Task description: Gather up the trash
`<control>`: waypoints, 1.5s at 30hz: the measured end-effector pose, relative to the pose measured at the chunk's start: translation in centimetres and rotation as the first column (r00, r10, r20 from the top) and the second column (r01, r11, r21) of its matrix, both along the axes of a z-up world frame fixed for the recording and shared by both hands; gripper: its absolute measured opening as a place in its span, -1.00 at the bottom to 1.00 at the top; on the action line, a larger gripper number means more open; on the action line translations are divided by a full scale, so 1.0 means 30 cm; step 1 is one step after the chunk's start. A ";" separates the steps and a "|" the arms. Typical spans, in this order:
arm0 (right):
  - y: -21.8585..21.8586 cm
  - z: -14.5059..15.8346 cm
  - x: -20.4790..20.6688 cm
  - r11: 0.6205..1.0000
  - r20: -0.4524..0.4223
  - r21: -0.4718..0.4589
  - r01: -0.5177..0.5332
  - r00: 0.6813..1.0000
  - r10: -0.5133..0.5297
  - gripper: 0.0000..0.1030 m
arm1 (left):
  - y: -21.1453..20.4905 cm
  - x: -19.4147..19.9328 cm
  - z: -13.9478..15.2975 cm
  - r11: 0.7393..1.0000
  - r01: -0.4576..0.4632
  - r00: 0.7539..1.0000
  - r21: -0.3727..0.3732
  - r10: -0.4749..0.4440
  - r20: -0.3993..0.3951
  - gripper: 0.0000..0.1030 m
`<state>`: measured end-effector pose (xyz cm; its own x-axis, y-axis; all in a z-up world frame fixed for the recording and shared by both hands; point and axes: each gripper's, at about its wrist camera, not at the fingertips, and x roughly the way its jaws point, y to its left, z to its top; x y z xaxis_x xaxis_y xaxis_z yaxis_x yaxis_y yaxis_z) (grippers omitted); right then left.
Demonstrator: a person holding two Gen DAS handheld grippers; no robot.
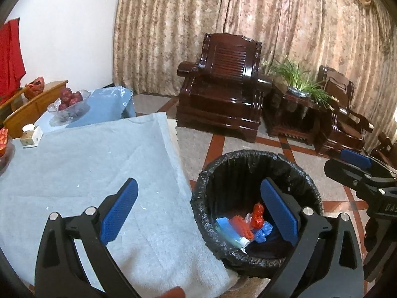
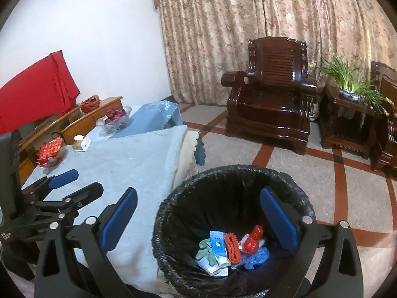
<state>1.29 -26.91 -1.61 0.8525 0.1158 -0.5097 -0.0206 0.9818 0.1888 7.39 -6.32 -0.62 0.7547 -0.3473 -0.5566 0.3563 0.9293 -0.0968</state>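
A round bin with a black liner (image 1: pixel 248 154) stands on the floor beside the table. At its bottom lies trash: a red wrapper (image 1: pixel 258 214), blue plastic and paper, and in the right wrist view also a green glove (image 2: pixel 206 250) and an orange mesh piece (image 2: pixel 233 248). My left gripper (image 1: pixel 199 211) is open and empty, straddling the table edge and the bin rim. My right gripper (image 2: pixel 199 213) is open and empty too, held above the bin (image 2: pixel 223 169). Each shows in the other's view: the right gripper (image 1: pixel 347 166) and the left gripper (image 2: pixel 77 182).
The table wears a light blue cloth (image 1: pixel 86 168). At its far end are a glass bowl of red fruit (image 1: pixel 69 104), a small box (image 1: pixel 31 134) and a dish of red packets (image 2: pixel 50 151). A dark wooden armchair (image 1: pixel 223 87) and a potted plant (image 1: pixel 297 79) stand across the tiled floor.
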 end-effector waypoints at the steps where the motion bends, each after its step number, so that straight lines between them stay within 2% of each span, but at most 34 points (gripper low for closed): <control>1: 0.003 0.010 -0.003 1.000 0.006 -0.001 -0.002 1.000 0.002 0.88 | 0.002 -0.008 0.014 1.000 -0.004 1.000 0.003 0.004 0.008 0.87; 8: 0.037 0.065 -0.027 0.999 0.041 -0.034 -0.023 0.999 0.024 0.88 | 0.013 -0.049 0.079 1.000 -0.011 0.999 0.006 0.011 0.044 0.87; 17: 0.057 0.078 -0.038 0.998 0.053 -0.045 -0.036 0.998 0.038 0.88 | 0.027 -0.074 0.114 1.000 -0.020 0.997 -0.003 0.020 0.071 0.87; 45: 0.079 0.083 -0.032 0.998 0.049 -0.053 -0.043 0.998 0.046 0.88 | 0.048 -0.067 0.120 1.000 -0.028 0.996 -0.003 0.028 0.079 0.87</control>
<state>0.34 -24.53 0.87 0.8718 0.1290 -0.4726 -0.0726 0.9881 0.1356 5.39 -4.88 2.98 0.8058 -0.3267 -0.4939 0.3368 0.9389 -0.0714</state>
